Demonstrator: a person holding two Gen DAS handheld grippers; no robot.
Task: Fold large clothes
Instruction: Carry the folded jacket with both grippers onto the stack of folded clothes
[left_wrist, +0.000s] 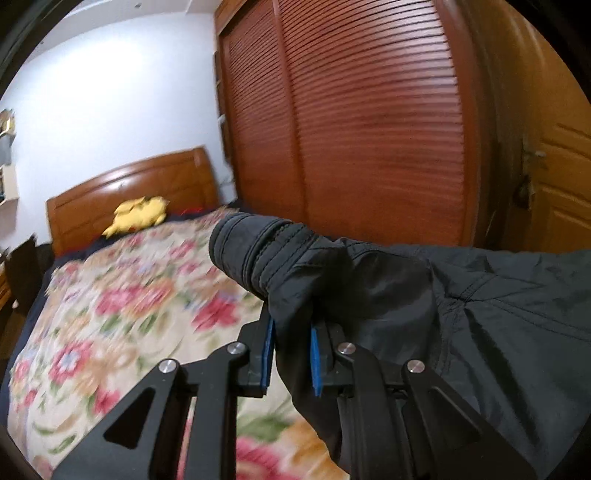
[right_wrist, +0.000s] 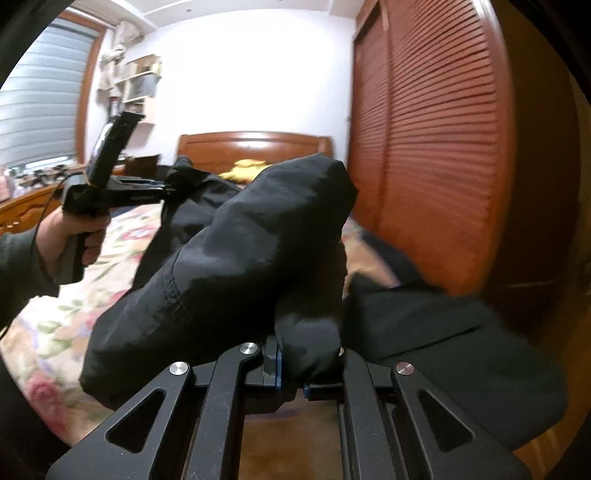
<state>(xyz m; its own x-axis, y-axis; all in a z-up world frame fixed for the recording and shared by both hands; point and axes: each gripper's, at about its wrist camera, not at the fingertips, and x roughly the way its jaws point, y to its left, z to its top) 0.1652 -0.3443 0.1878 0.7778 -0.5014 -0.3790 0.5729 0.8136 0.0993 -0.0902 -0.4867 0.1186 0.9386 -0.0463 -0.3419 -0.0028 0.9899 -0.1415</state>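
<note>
above the floral bedspread (left_wrist: 122, 302), both hand-held grippers clamp an unlabelled black jacket (right_wrist: 236, 258).

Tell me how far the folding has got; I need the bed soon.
Done: only the pick-up. The left claw and right claw each pinch the black jacket. In hand: it hangs bunched between them above the floral bedspread. Left: spreading it flat and every fold.

Black jacket (left_wrist: 480, 314); cream bedspread (left_wrist: 122, 295) with red-pink flowers; yellow plush toy (left_wrist: 138, 214); reddish-brown louvred wardrobe doors (left_wrist: 351, 129).
</note>
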